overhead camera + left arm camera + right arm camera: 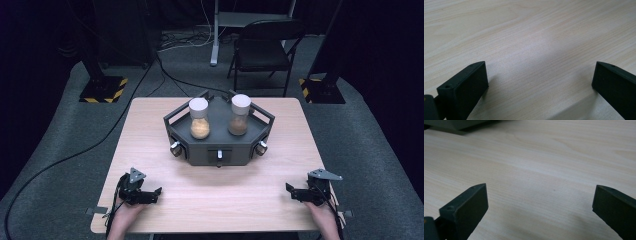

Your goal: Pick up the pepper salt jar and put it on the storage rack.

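L gripper [150,194] and R gripper [296,192] rested at near table [150,130] edge, jaws wide, empty. Two spice jars, the lighter-filled [199,118] and the darker-filled [239,115], stood upright in grey hexagonal tray [220,150], well apart from both. Jars prob. glass: rigid, slick, breakable (grip mid-body). Bare wood between; tray rim obstructs low approach.

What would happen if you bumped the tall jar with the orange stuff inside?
The left jar looks tall and narrow with a grey cap, so a push near the top would probably tip it. It seems only partly filled, low down, which may steady it a little. The clear wall looks smooth, likely slippery for jaws.
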A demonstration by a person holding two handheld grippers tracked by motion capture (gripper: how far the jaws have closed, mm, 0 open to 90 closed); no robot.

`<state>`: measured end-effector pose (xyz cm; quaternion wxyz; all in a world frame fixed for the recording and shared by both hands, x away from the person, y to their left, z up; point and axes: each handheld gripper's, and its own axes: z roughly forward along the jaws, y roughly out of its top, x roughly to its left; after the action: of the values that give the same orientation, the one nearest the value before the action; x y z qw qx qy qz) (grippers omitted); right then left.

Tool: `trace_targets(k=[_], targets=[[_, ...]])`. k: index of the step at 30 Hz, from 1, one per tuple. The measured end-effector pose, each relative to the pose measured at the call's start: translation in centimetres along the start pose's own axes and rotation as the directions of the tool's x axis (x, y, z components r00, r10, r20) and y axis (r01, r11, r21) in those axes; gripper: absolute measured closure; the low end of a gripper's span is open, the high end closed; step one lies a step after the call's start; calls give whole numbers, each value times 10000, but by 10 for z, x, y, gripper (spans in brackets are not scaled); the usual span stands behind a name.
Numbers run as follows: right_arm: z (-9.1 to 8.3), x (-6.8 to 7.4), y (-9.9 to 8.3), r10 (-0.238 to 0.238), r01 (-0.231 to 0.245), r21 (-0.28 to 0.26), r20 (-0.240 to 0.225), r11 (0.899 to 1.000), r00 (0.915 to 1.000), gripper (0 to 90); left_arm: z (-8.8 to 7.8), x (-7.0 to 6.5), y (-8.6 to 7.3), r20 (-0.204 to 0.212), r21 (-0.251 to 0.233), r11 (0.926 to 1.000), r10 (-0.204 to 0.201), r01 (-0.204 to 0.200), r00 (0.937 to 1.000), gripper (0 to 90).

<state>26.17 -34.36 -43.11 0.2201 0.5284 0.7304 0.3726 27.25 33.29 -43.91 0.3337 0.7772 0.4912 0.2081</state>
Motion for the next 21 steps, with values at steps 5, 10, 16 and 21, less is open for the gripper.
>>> trace_targets(k=[5, 10, 16, 21], targets=[[8, 2, 2, -215, 219, 580, -85, 9981, 9997, 0, 0, -1, 0, -55, -1, 10000, -48, 48, 10000, 2], [10, 9, 2, -495, 492, 628, 21, 9968, 9988, 0, 0, -2, 0, -73, -1, 10000, -67, 67, 10000, 2], [12, 18, 4, -811, 785, 788, 298, 9938, 9963, 0, 0, -2, 0, -75, -1, 10000, -63, 63, 10000, 3], [12, 18, 4, -800, 774, 787, 301, 9939, 9963, 0, 0, -1, 0, -56, -3, 10000, -40, 40, 10000, 3]])
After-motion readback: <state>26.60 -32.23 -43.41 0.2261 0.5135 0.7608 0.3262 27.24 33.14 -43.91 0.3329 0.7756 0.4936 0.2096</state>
